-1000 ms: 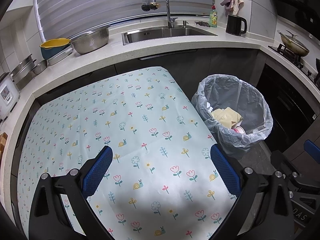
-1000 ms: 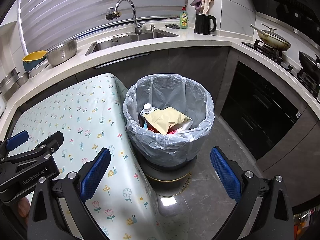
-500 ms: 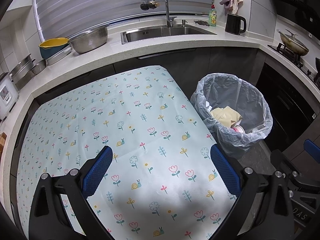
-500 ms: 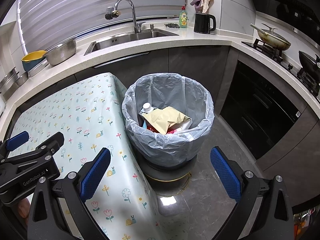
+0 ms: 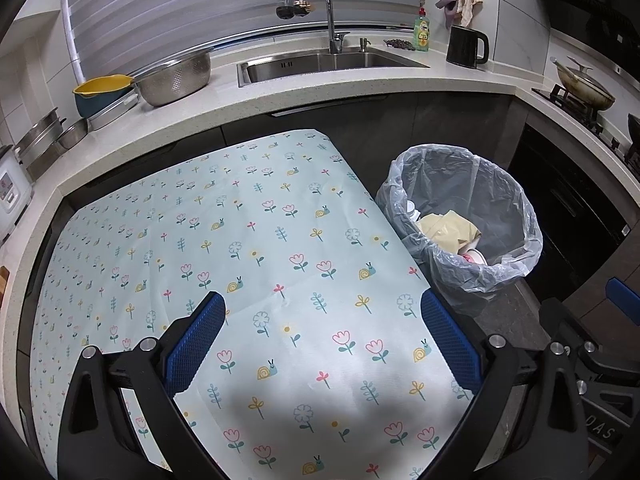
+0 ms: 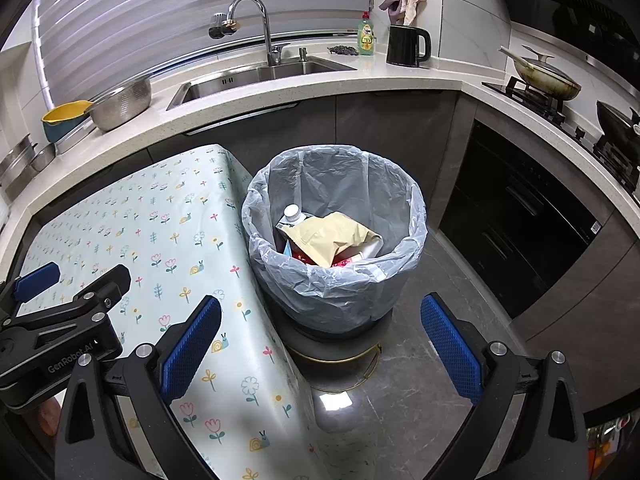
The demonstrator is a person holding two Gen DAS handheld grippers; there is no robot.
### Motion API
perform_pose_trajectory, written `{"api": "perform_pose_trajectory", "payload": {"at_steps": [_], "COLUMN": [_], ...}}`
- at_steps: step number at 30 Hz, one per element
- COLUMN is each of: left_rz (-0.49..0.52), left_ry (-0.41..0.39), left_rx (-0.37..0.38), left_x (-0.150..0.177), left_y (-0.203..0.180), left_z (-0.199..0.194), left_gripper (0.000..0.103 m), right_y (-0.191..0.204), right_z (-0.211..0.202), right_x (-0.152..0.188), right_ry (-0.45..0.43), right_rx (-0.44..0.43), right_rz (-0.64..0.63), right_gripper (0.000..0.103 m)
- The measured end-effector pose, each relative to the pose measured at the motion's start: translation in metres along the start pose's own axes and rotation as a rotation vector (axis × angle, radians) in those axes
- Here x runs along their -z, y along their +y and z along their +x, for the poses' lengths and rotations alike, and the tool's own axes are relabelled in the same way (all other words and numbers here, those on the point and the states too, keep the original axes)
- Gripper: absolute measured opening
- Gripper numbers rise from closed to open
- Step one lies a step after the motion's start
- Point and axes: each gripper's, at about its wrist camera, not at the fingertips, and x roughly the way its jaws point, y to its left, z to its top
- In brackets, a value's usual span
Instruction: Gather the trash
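A round trash bin (image 6: 340, 280) lined with a clear plastic bag stands on the floor at the table's right edge; it also shows in the left wrist view (image 5: 500, 276). Inside lie a tan paper pouch (image 6: 332, 236), a white-capped carton (image 6: 291, 214) and red wrappers. My left gripper (image 5: 320, 340) is open and empty above the flowered tablecloth (image 5: 240, 240). My right gripper (image 6: 320, 340) is open and empty, held in front of the bin and above the floor.
An L-shaped counter runs behind with a sink (image 6: 260, 74), faucet, metal colander (image 6: 122, 104), yellow bowl, soap bottle and black kettle (image 6: 406, 46). A stove with a pan (image 6: 544, 76) is on the right. Dark cabinets and an oven (image 6: 520, 220) flank the grey floor.
Both views have drifted slightly; the bin and table sit a little lower and nearer in frame. Both grippers stay open and empty.
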Motion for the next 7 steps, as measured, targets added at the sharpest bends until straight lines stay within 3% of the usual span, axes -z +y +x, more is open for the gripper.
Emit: {"api": "perform_pose_trajectory", "payload": {"at_steps": [7], "left_rz": [0.017], "left_ry": [-0.023], "left_rx": [0.009], "left_x": [0.0004], "left_y": [-0.0022], "left_z": [-0.0002], "left_gripper": [0.094], "right_y": [-0.0009], "right_z": [0.0012], "right_x": [-0.0007], "right_ry": [0.002], "right_rx": [0.002], "right_rz": [-0.003], "right_gripper": [0.096]}}
